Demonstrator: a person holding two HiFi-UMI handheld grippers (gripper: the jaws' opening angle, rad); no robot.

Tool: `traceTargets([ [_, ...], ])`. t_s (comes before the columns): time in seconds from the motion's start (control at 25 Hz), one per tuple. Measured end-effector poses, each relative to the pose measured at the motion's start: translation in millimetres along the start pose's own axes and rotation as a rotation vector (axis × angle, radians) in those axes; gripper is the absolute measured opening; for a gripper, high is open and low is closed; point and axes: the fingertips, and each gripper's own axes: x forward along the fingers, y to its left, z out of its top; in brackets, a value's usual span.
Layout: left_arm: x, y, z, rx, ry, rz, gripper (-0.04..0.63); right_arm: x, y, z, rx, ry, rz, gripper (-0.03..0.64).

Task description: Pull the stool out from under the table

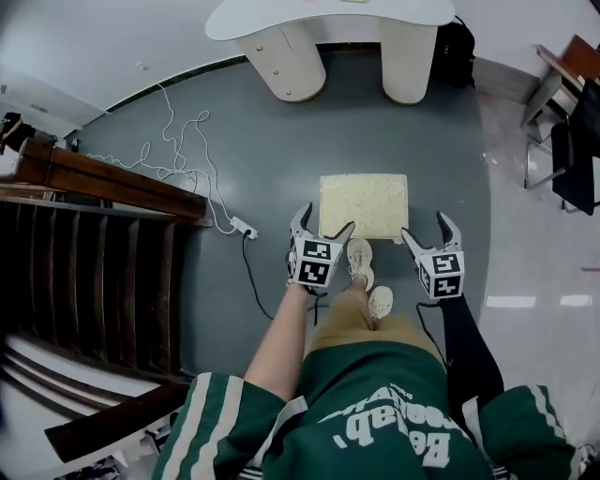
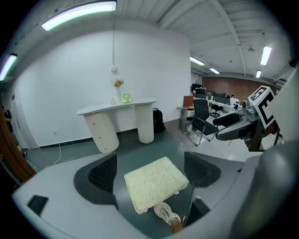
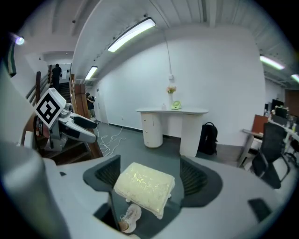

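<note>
Your left gripper (image 1: 324,221) and right gripper (image 1: 424,225) both hang wide open and empty, one at each near corner of the stool (image 1: 364,204), which stands on the grey floor (image 1: 272,159) just ahead of your shoes (image 1: 360,262), well apart from the white counter (image 1: 328,19).

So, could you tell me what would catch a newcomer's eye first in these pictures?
The cream-cushioned stool stands alone mid-floor, clear of the white table at the far wall. The left gripper and right gripper flank it, tongs apart, with the person's shoes at its near edge.
</note>
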Motion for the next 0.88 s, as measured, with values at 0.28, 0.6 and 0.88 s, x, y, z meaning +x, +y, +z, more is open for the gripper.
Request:
traceTargets([
  [0.28,-69.4,5.7,72.1,0.022,-0.122,0.044,0.46,-40.5,29.0,76.1,-0.069,-0.142,0.041,0.408],
  [0.6,-129.0,11.3,140.1,0.033,-0.294,0.093,0.46,-88.6,32.7,167.0,-0.128,-0.305,0.019,0.407],
  [0.88,-166.2,22.6,189.0,0.06,-0.442,0.136,0.46,-112.6,21.4,207.3,-0.141,-0.405,-0.035,0.397],
])
